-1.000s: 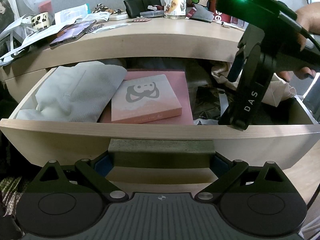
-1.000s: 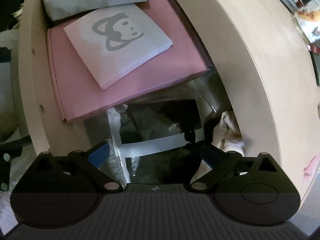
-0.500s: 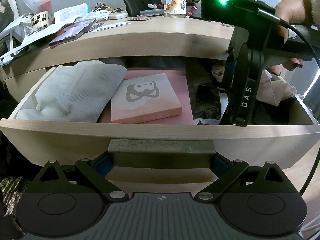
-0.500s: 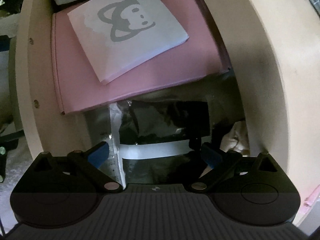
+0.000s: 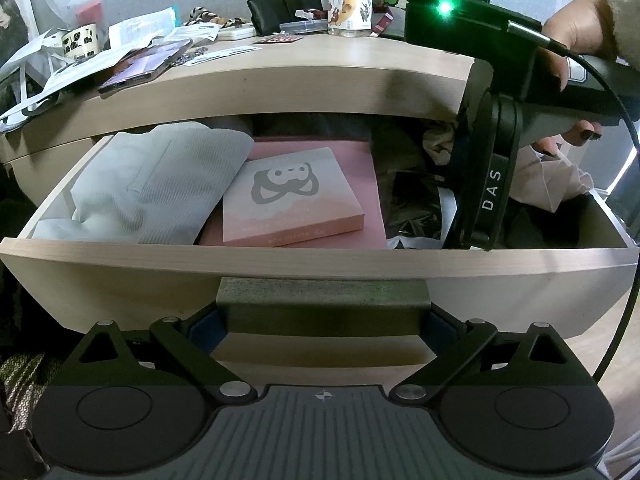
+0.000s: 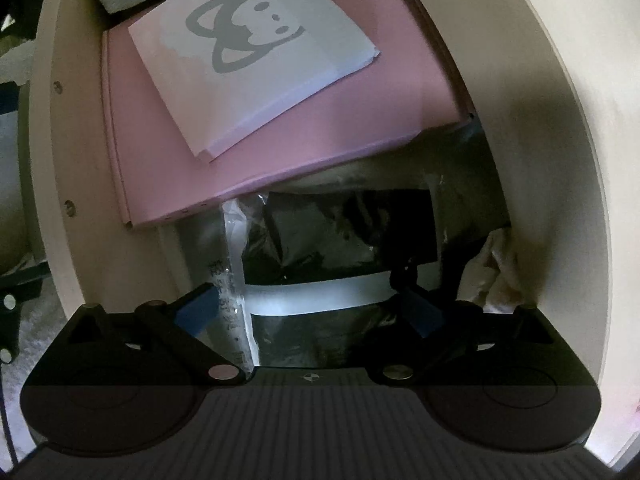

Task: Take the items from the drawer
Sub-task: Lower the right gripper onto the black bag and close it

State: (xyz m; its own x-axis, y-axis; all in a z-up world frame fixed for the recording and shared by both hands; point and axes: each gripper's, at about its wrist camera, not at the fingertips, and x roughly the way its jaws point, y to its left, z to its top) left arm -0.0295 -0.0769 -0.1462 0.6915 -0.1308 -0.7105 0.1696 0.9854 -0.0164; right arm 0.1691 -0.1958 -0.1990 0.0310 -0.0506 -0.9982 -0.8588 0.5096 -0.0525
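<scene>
Drawer (image 5: 320, 268) open; both tools at work on it.

We find the left gripper (image 5: 322, 312) clamped on the drawer's grey handle (image 5: 322, 300) at lower centre. The right gripper (image 6: 308, 312), fingers apart, hangs over a black plastic-wrapped packet (image 6: 344, 240) at mid-frame of its view, inside the drawer beside the pink box (image 5: 370, 184). A panda-printed booklet (image 5: 290, 196) lies on that box, with grey cloth (image 5: 160, 188) at left.
</scene>
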